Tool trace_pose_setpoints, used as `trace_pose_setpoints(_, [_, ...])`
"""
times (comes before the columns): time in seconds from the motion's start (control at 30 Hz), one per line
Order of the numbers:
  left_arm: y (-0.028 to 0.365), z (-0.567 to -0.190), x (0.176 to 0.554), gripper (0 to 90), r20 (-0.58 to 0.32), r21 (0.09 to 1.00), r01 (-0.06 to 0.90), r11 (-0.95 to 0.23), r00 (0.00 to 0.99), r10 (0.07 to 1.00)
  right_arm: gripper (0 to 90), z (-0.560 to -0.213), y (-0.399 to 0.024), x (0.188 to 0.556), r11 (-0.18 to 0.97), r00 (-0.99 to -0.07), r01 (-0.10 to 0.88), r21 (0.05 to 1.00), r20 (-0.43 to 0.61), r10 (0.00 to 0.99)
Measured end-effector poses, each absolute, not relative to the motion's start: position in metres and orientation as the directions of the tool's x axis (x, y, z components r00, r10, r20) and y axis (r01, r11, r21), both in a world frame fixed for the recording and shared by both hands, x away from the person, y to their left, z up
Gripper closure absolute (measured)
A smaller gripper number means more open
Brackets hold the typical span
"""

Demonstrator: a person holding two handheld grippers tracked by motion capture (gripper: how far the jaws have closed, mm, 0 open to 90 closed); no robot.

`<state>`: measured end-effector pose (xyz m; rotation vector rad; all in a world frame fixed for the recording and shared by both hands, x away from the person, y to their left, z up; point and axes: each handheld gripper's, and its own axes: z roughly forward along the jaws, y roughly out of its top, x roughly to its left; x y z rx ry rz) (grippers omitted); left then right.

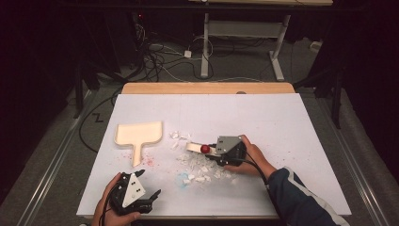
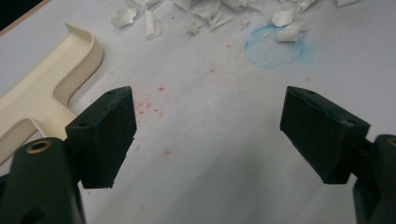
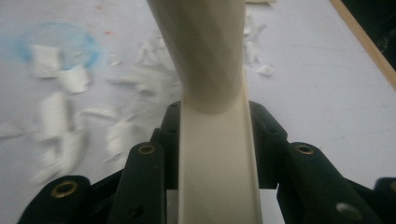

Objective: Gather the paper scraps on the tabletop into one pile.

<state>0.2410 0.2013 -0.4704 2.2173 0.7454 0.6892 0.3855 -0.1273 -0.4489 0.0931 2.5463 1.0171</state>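
Observation:
A cream dustpan (image 1: 139, 134) lies flat on the white table cover, left of centre, its handle toward the front; its corner (image 2: 51, 84) is at the left in the left gripper view. Torn white paper scraps (image 1: 200, 167) are strewn at mid-table. My right gripper (image 1: 214, 149) is shut on a cream brush handle (image 3: 212, 70) with a red spot (image 1: 205, 149) on it, held low over the scraps (image 3: 70, 79). My left gripper (image 1: 149, 184) rests near the front edge, jaws wide apart (image 2: 210, 135), nothing between them.
A blue chalk ring (image 2: 274, 46) and red specks (image 2: 149, 105) mark the white cover (image 1: 282, 122). The wooden table edge (image 1: 207, 88) runs along the far side. Cables and a desk frame (image 1: 242, 42) stand on the floor beyond.

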Motion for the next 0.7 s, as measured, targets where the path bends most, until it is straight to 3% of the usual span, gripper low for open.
trace_pose_setpoints(0.27, [0.201,-0.469,0.242,17.4,0.245,0.745,0.314,-0.588,0.691,0.68,68.4,-0.436,-0.15,0.371,0.688,-0.924,-0.064,0.723,-0.304,0.233])
trace_pose_setpoints(0.7, [0.205,-0.468,0.243,17.4,0.222,0.762,0.322,-0.562,0.685,0.694,68.7,-0.398,-0.157,0.41,0.634,-0.89,-0.018,0.773,-0.302,0.343])
